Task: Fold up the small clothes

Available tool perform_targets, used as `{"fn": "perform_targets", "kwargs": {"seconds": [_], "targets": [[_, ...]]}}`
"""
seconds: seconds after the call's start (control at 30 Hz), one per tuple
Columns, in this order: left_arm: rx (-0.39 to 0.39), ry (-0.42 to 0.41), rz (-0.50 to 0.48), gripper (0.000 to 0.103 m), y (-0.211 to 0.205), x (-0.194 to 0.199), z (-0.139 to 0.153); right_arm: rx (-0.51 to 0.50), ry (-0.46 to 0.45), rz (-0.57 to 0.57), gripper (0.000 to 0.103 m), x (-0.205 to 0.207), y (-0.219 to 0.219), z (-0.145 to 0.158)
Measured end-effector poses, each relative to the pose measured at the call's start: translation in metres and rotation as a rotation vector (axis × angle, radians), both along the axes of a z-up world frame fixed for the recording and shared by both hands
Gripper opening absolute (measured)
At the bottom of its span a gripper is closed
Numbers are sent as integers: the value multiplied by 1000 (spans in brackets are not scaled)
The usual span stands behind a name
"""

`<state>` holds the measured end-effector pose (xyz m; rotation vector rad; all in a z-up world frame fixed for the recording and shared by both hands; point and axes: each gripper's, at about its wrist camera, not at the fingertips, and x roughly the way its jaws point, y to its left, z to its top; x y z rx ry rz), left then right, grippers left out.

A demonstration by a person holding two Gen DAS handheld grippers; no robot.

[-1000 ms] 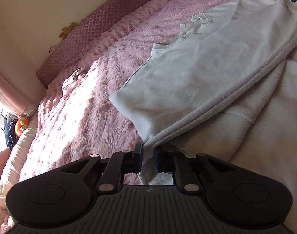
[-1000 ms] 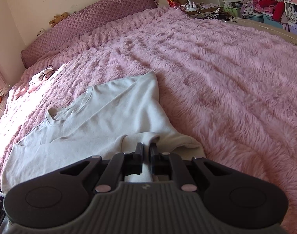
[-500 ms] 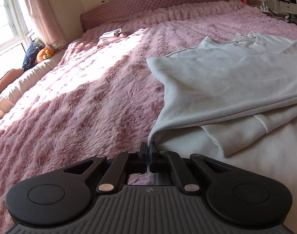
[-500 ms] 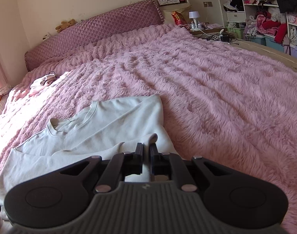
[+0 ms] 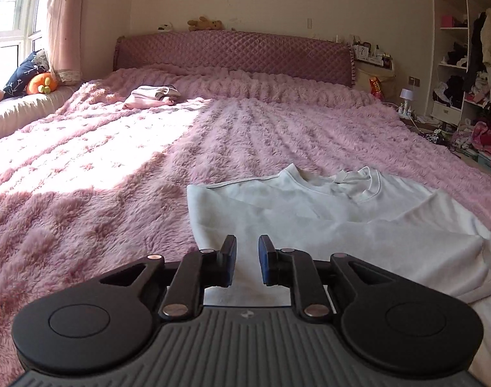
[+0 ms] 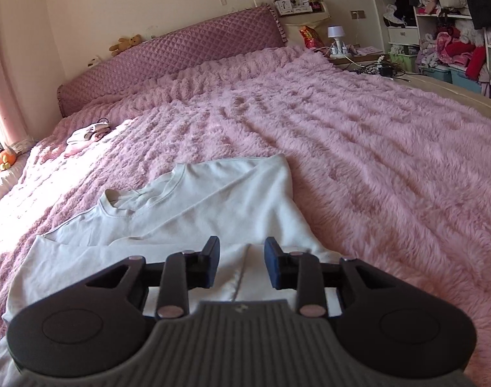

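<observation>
While both tongs, left (image 5: 247, 259) and right (image 6: 242, 262), have just opened empty over the white sweatshirt (image 5: 326, 222), only left view shows the window (image 5: 6, 19).

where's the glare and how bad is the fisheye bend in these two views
Left wrist view: sun through the window blows out the pink blanket at left, and the wardrobe shelves bow at the right edge. Right wrist view: softer light, a small bright patch far left, headboard tilted and curved; white sweatshirt evenly lit.
</observation>
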<state>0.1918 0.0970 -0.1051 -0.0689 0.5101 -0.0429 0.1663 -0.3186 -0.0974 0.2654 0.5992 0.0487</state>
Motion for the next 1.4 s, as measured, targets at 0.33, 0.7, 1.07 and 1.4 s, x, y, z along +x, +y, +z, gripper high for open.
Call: {"fn": "perform_targets", "kwargs": {"seconds": [0.33, 0.7, 1.07, 1.4], "targets": [[-61, 204, 154, 18, 19, 32, -53, -92, 185, 94, 25, -11, 14, -39], [-106, 193, 151, 26, 28, 10, -21, -18, 170, 65, 28, -33, -9, -22], [-483, 237, 26, 81, 50, -128, 13, 17, 174, 189, 56, -140, -58, 28], [-511, 348, 81, 82, 68, -220, -12, -55, 280, 284, 60, -235, -99, 22]]}}
